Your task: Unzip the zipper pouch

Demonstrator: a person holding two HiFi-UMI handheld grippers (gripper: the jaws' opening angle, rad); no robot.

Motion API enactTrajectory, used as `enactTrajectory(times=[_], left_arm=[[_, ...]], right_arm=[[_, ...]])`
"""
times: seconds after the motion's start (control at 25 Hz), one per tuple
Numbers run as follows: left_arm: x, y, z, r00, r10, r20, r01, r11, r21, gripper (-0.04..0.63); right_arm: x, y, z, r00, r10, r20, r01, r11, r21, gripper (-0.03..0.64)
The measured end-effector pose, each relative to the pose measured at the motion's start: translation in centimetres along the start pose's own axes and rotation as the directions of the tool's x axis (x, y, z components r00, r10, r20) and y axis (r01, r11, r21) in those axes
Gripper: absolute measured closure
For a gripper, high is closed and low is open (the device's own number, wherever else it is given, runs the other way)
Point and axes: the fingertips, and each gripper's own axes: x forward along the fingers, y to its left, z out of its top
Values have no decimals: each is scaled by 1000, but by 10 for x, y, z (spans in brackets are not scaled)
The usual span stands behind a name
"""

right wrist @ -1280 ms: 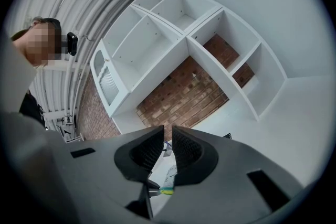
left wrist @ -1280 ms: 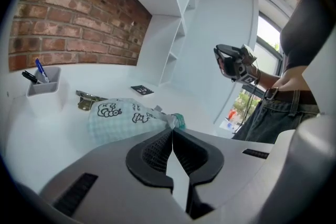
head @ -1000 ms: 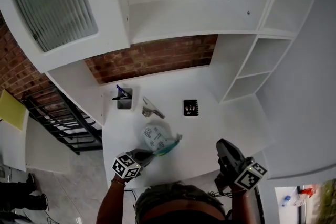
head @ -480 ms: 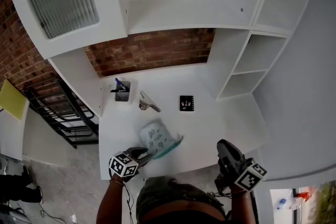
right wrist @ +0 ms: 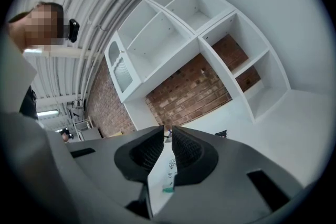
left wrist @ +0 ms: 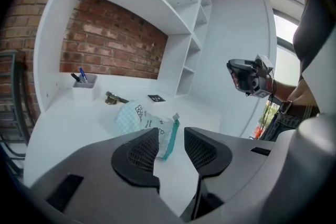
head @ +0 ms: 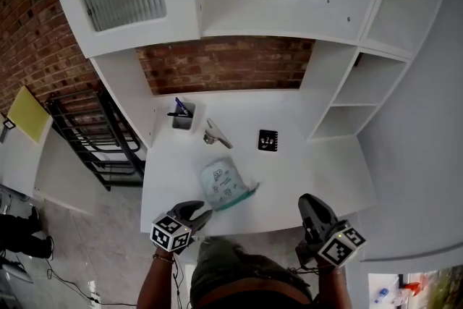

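The zipper pouch point(head: 225, 185), pale blue-white with printed marks and a teal zipper edge, lies on the white desk point(head: 289, 177) near its front. My left gripper point(head: 202, 213) hovers at the desk's front edge, just short of the pouch. Its jaws have just been opening and stand apart with nothing between them. In the left gripper view the pouch point(left wrist: 140, 119) lies beyond the left gripper point(left wrist: 171, 137). My right gripper point(head: 308, 199) hangs off the desk's front right, shut and empty. Past the right gripper point(right wrist: 168, 131), the pouch point(right wrist: 170, 165) shows through the slit.
A grey pen holder point(head: 182, 114) with pens, a metal clip point(head: 215, 135) and a small black card point(head: 268, 140) sit further back on the desk. White shelves point(head: 340, 98) rise behind and to the right. A black metal rack point(head: 94, 141) stands to the left.
The left gripper has drawn back from the pouch's teal edge toward the desk's front and its jaws have parted. The pouch stays on the desk. The right gripper has hardly moved.
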Motion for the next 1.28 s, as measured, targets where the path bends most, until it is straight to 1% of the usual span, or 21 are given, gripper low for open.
enactTrajectory(times=[0.08, 0.28, 0.36, 0.44, 0.52, 0.6, 0.68, 0.8, 0.84, 0.92, 1.0, 1.08, 1.2, 1.28], left_arm=[[-13, -3, 9, 999, 38, 29, -38, 999, 0, 457], [-50, -13, 31, 985, 120, 125, -118, 993, -21, 457], [-64, -17, 37, 975, 172, 142, -175, 984, 12, 457], [-77, -21, 42, 959, 234, 161, -245, 968, 51, 459], [-87, -26, 49, 945, 272, 183, -287, 956, 62, 466], [-97, -31, 54, 933, 301, 196, -318, 946, 60, 476], [-106, -36, 55, 922, 328, 205, -343, 938, 43, 491], [-116, -40, 57, 906, 357, 227, -368, 930, 6, 525], [-118, -41, 57, 901, 367, 231, -379, 926, 5, 532], [-122, -41, 56, 890, 396, 227, -412, 911, 27, 542], [-127, -41, 56, 880, 423, 218, -444, 895, 55, 555], [-131, -42, 56, 876, 432, 215, -454, 889, 65, 591], [-135, -45, 59, 869, 446, 213, -470, 879, 75, 592], [-136, -45, 61, 861, 460, 216, -483, 873, 67, 592]], right_arm=[[7, 4, 0, 1000, -7, -2, 7, 999, -33, 583], [27, 10, 1, 1000, -7, 12, 7, 1000, -12, 583], [37, 11, -6, 1000, -13, -15, 13, 1000, -10, 583], [45, 11, -15, 999, -14, -50, 13, 1000, -16, 583], [52, 13, -23, 998, -9, -67, 6, 999, -36, 584], [59, 20, -27, 997, -7, -81, 0, 997, -81, 586], [64, 30, -28, 995, -12, -94, -2, 988, -152, 591], [67, 41, -28, 995, -28, -91, 2, 962, -272, 604], [68, 43, -29, 996, -32, -89, 3, 950, -311, 607], [69, 48, -30, 996, -33, -87, -1, 931, -366, 614], [68, 53, -32, 996, -19, -87, -16, 922, -387, 615], [66, 58, -35, 996, -7, -89, -29, 921, -389, 615], [63, 58, -41, 995, -13, -97, -26, 920, -391, 617], [61, 57, -41, 995, -17, -100, -25, 915, -402, 617]])
